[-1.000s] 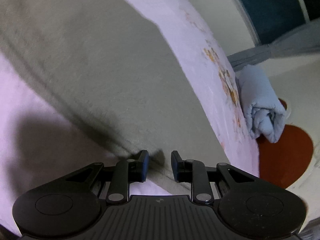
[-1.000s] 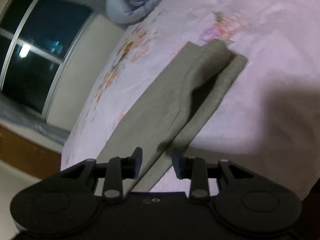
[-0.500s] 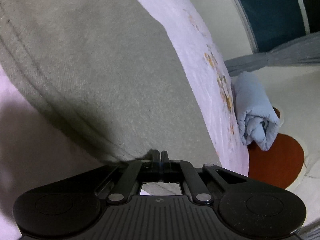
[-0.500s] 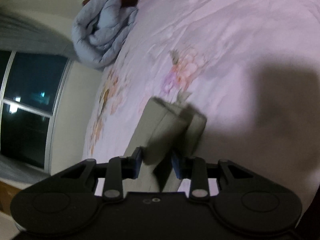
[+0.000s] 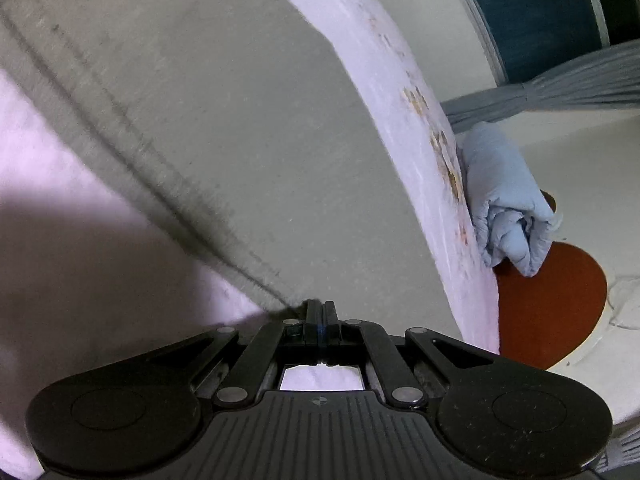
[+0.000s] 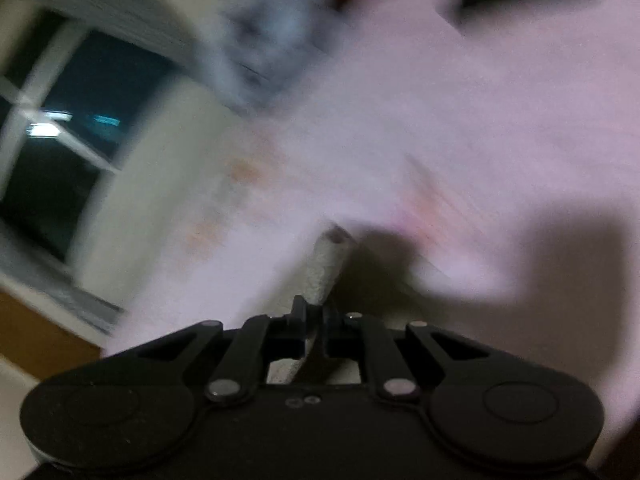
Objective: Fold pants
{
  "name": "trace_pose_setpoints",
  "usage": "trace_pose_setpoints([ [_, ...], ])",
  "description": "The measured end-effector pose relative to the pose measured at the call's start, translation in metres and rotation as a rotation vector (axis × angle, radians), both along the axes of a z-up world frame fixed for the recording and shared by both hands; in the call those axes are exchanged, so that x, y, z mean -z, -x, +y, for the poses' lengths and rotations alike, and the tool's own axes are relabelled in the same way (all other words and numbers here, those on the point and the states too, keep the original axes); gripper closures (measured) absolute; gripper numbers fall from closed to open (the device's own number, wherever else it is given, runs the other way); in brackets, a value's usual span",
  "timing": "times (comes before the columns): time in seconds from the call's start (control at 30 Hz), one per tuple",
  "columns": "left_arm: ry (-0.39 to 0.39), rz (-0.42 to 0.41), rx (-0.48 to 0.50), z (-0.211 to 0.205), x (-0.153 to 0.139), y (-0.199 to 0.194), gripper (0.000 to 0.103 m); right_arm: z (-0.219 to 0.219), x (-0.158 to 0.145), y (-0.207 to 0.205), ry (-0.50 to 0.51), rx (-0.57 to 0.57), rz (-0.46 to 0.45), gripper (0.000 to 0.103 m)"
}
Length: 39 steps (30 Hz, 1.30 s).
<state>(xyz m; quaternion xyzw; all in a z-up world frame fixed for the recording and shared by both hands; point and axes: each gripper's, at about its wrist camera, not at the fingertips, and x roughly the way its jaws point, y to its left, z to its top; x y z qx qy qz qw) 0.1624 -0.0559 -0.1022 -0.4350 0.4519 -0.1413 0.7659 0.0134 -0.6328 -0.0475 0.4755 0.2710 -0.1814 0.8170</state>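
On the pink bedsheet [image 5: 52, 184], lying spread out: grey pants [image 5: 224, 128]. Pinching their near edge, fingers pressed together: left gripper [image 5: 320, 314]. Clamping a bunched fold of the same cloth, having just closed: right gripper [image 6: 316, 314]. Sitting past the bed's edge: rolled blue blanket [image 5: 504, 200].

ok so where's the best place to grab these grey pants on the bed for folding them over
By the ends, one gripper each. The left gripper is shut on the edge of the pants beside the seam, coming in low over the pink sheet. The right gripper has just closed on the bunched end, which sticks up between its fingers. Thin flat cloth probably pinches best at an edge.
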Motion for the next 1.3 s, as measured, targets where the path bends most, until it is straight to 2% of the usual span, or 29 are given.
trace_pose_setpoints([
  [0.03, -0.007, -0.007, 0.004, -0.001, -0.001, 0.001, 0.103, -0.001, 0.011, 0.007, -0.03, 0.007, -0.026, 0.103],
  [0.1, -0.028, -0.019, 0.021, -0.004, -0.004, -0.001, 0.103, 0.0, 0.013, 0.014, -0.043, 0.023, -0.064, 0.103],
  [0.3, -0.024, -0.002, 0.026, -0.008, -0.007, -0.01, 0.103, 0.005, 0.003, 0.0, -0.003, 0.021, -0.067, 0.103],
  [0.43, 0.015, 0.016, 0.005, -0.007, 0.001, -0.009, 0.102, 0.001, 0.004, 0.001, -0.003, 0.008, -0.055, 0.102],
  [0.5, 0.024, 0.026, -0.006, -0.008, 0.003, -0.007, 0.102, 0.002, 0.003, 0.004, -0.008, -0.009, -0.056, 0.097],
  [0.6, 0.085, 0.05, -0.06, -0.007, 0.007, -0.002, 0.101, 0.006, -0.007, 0.012, 0.006, -0.022, -0.083, 0.087],
  [0.63, 0.094, 0.055, -0.076, -0.007, 0.008, -0.002, 0.097, 0.008, -0.008, 0.013, 0.012, -0.026, -0.087, 0.087],
  [0.67, 0.107, 0.067, -0.09, -0.01, 0.011, -0.002, 0.085, 0.009, -0.01, 0.015, 0.01, -0.03, -0.097, 0.087],
  [0.7, 0.136, 0.071, -0.107, -0.013, 0.013, -0.003, 0.069, 0.01, -0.01, 0.016, 0.006, -0.031, -0.105, 0.087],
  [0.73, 0.17, 0.059, -0.123, -0.015, 0.012, -0.003, 0.06, 0.012, -0.011, 0.016, 0.005, -0.031, -0.107, 0.086],
  [0.77, 0.194, 0.048, -0.133, -0.016, 0.011, -0.002, 0.045, 0.013, -0.01, 0.016, 0.002, -0.031, -0.111, 0.086],
  [0.8, 0.192, 0.04, -0.139, -0.019, 0.007, -0.001, 0.038, 0.014, -0.01, 0.017, -0.003, -0.032, -0.113, 0.086],
  [0.87, 0.164, 0.047, -0.152, -0.025, 0.002, 0.001, 0.037, 0.015, -0.009, 0.018, -0.007, -0.029, -0.116, 0.086],
  [1.03, 0.153, 0.04, -0.186, -0.026, -0.005, 0.011, 0.037, 0.017, -0.008, 0.02, -0.019, -0.042, -0.138, 0.086],
  [1.3, 0.168, 0.031, -0.273, -0.006, -0.005, 0.029, 0.038, 0.026, -0.006, 0.018, -0.041, -0.069, -0.155, 0.086],
])
